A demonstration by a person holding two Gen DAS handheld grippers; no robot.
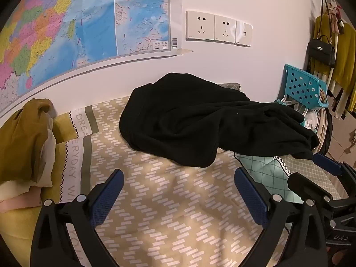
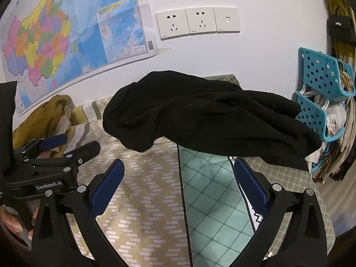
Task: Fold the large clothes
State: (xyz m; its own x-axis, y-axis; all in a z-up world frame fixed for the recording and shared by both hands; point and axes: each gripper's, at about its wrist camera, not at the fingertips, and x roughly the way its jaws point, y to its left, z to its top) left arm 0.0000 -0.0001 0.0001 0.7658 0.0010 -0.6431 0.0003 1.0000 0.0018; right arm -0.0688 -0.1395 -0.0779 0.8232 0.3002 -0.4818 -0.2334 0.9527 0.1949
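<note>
At the far left, a crumpled mustard-yellow garment with pale fabric under it point(image 1: 24, 142) lies on the bed against the wall, near the edge of the work area; I think a wide sweep of the left arm could drag it into the fold. The left gripper point(image 1: 178, 191) hovers over the beige quilt with white dash pattern point(image 1: 155, 200), its jaws spread wide and holding nothing. The task's thing, a large black knitted garment point(image 1: 200, 122), lies in a loose heap further back on the bed, ahead of both grippers and touching neither. Because it is bunched and uniformly dark, it is hard to tell hem from sleeve, so a grasp may catch two layers together or also pinch the quilt below. The right gripper point(image 2: 178, 182) is likewise wide open and empty, above the seam where the quilt meets a mint-green panel with diamond lines point(image 2: 209, 189). On the right the garment's end droops toward the bed's edge, close to the turquoise perforated plastic baskets point(image 2: 320, 77) stuffed with cloth. If only the left side is lifted, the weight may slide off there or snag the baskets.
</note>
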